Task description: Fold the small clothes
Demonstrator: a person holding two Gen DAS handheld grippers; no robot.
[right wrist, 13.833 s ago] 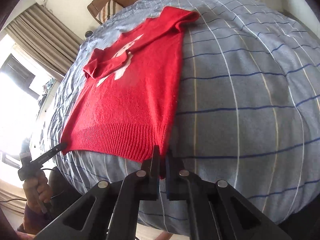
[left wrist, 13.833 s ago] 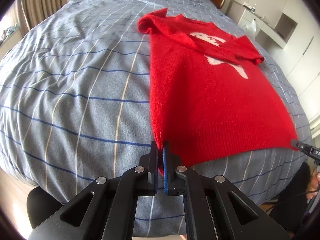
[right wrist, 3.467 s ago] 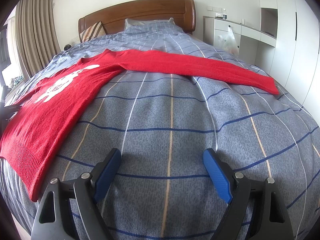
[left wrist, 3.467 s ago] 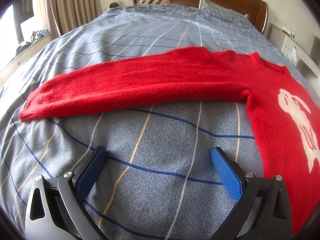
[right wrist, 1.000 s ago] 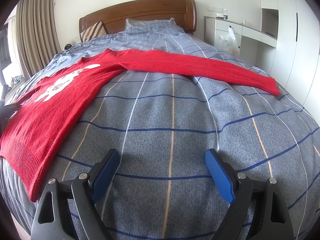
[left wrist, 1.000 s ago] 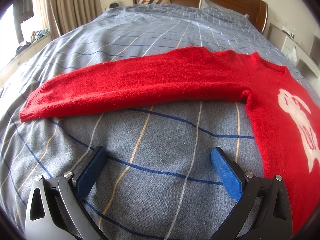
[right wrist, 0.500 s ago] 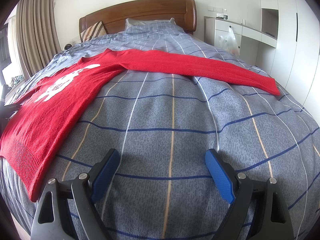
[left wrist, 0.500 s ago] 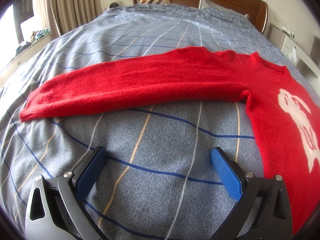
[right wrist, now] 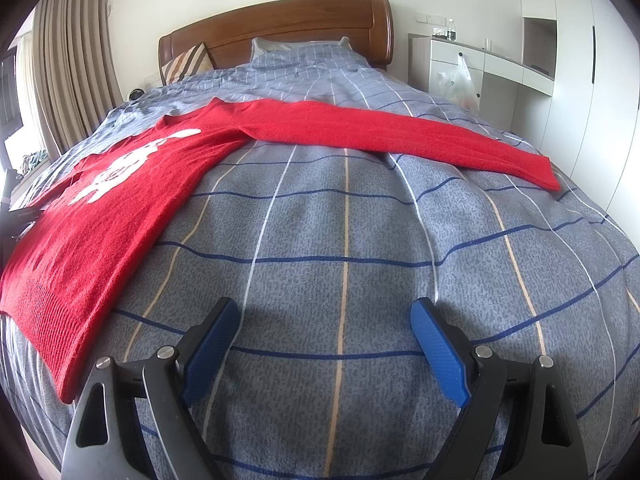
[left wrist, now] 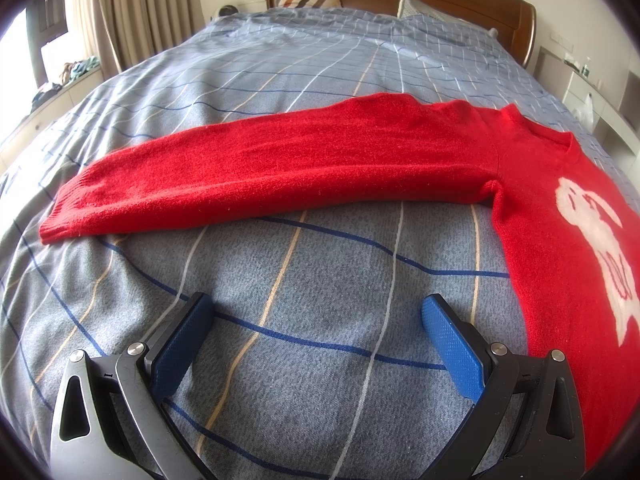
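- The red sweater lies flat on the bed, front side up, with both sleeves stretched out to the sides.
- It is a knitted piece, so I judge it soft, light and limp; it will sag and stretch when lifted, and the fuzzy wool should not slip between the pads.
- Good places to take hold, in my judgement, are the left cuff and the right cuff, to bring each sleeve over the body.
- The left gripper has its jaws released and wide, nothing between them, above bare bed cover.
- The right gripper is the same: released, empty.
- Count: one sweater, two sleeves, two grippers.
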